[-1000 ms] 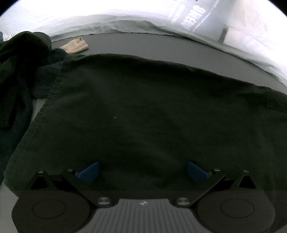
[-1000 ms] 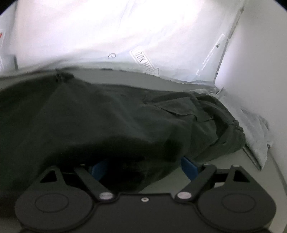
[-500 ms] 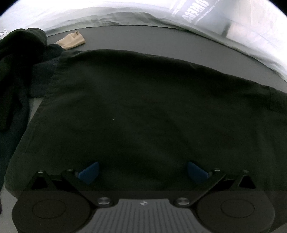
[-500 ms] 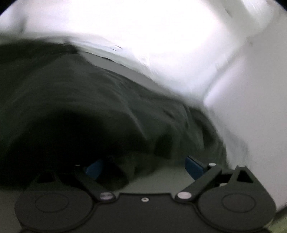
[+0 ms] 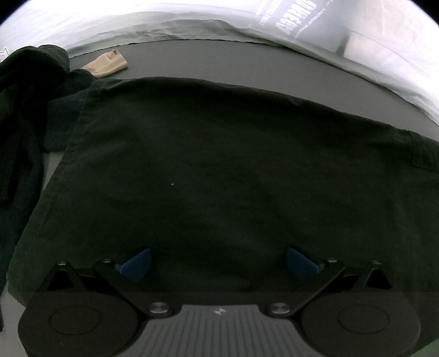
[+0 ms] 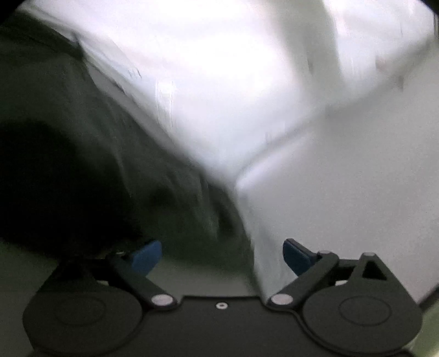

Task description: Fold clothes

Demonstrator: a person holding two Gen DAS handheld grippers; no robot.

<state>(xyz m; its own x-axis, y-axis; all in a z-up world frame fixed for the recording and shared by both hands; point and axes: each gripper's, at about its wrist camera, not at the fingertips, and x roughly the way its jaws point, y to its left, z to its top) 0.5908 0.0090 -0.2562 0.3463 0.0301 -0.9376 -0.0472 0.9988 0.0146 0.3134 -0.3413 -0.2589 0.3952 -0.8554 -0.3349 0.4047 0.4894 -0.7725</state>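
Note:
A dark green garment (image 5: pixel 219 170) lies spread flat on the dark table (image 5: pixel 247 63) and fills most of the left wrist view. My left gripper (image 5: pixel 218 265) is open, its blue fingertips (image 5: pixel 137 265) wide apart over the garment's near edge, holding nothing. In the right wrist view, which is blurred by motion, the same dark garment (image 6: pixel 90 170) is bunched at the left. My right gripper (image 6: pixel 221 258) is open and empty, beside the garment's right end; its left fingertip (image 6: pixel 145 258) is close to the cloth.
A pile of other dark clothes (image 5: pixel 24 115) lies at the left, with a beige sock (image 5: pixel 107 66) behind it. A pale sheet with printed letters (image 5: pixel 296 22) hangs along the table's far edge. A white wall (image 6: pixel 343 192) is close on the right.
My right gripper has swung quickly to the right, away from the bunched cloth, now facing the white wall. My left gripper has drifted slightly and stays open over the garment.

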